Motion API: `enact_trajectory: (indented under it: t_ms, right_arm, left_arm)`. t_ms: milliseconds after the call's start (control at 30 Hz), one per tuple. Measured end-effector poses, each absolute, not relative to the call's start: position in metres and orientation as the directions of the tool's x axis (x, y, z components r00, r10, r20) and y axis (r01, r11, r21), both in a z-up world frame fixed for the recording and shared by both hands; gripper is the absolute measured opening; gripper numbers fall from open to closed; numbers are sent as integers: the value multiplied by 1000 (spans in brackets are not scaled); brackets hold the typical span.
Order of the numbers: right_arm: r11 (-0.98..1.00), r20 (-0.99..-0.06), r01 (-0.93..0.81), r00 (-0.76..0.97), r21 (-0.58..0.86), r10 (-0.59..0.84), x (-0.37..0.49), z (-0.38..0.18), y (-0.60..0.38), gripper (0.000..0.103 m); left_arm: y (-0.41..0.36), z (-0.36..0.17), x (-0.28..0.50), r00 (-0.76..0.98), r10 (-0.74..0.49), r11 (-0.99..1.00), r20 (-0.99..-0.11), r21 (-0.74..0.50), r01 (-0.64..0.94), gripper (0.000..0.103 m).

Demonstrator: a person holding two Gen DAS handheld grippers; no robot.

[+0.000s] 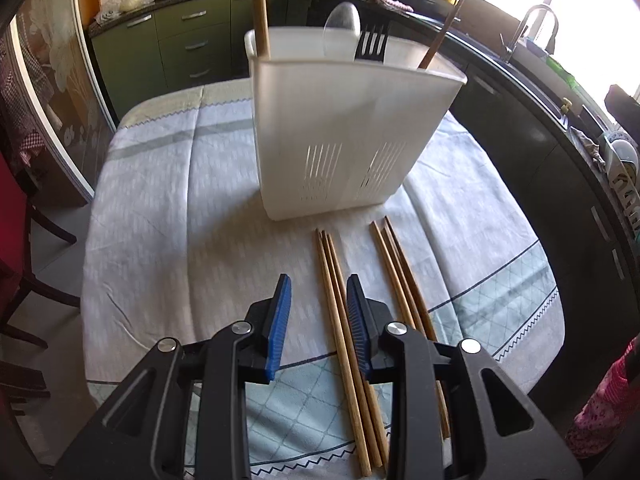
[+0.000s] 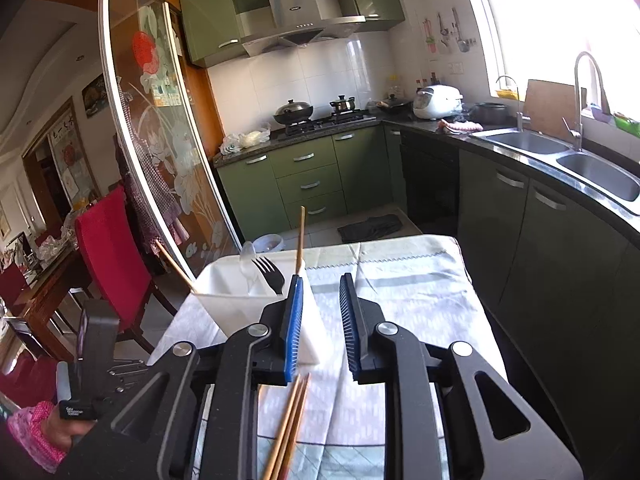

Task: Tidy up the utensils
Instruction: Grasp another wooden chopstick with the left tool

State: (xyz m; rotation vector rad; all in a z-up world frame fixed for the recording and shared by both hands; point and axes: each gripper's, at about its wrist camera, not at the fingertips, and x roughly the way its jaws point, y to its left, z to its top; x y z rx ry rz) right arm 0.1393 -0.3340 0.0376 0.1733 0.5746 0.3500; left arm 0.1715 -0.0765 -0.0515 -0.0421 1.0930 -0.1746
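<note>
A white plastic utensil holder (image 1: 340,136) stands on the table. It holds a black fork (image 1: 372,46), a clear spoon (image 1: 342,28) and two upright chopsticks (image 1: 260,8). Two bunches of wooden chopsticks lie in front of it, the left bunch (image 1: 340,320) and the right bunch (image 1: 400,280). My left gripper (image 1: 318,284) is open and empty, low over the near end of the left bunch. My right gripper (image 2: 320,284) is open and empty, held above the table beside the holder (image 2: 240,300). Chopsticks (image 2: 288,432) lie below it.
The table has a pale patterned cloth (image 1: 168,220). A red chair (image 2: 108,248) stands at the left. Dark kitchen counters with a sink (image 2: 560,152) run along the right and back. The left handle (image 2: 88,360) shows in the right wrist view.
</note>
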Motion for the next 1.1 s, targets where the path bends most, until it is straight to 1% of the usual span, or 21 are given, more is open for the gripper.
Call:
enact_trajectory:
  t_ms: [133,300,400,567,933,1033,1100]
  right_arm:
    - [929,-542,-250,757,274,364,128,13,-350,20]
    - [927,-567,-236,737,293,367,125,-3,-362,20]
    - [920,-570,-244,728,306,382,127,-3,-360,20]
    - [915,-569,-262,719,308,398,130,1,-355,20]
    - [908,-578,-280,702,313,416,131,1,-344,20]
    - [906,-578,-283,700,315,420,131,1,-343,20]
    - [904,-578,-284,698,318,423,131,1,-343,20]
  left_arm:
    - [-82,-77,176,384,-159,986,-909,-123,115,27]
    - [-87,-90,178,356,-141,988,-924,-107,116,27]
    - [-90,-97,179,326,-149,986,-934,-115,120,25]
    - [-94,-104,181,307,-126,988,-943,-92,124,23]
    - [-95,-113,187,295,-92,991,-951,-58,120,22]
    - [-102,-115,189,303,-76,992,-950,-39,123,20]
    - [-103,-116,192,307,-68,993,-949,-34,117,16]
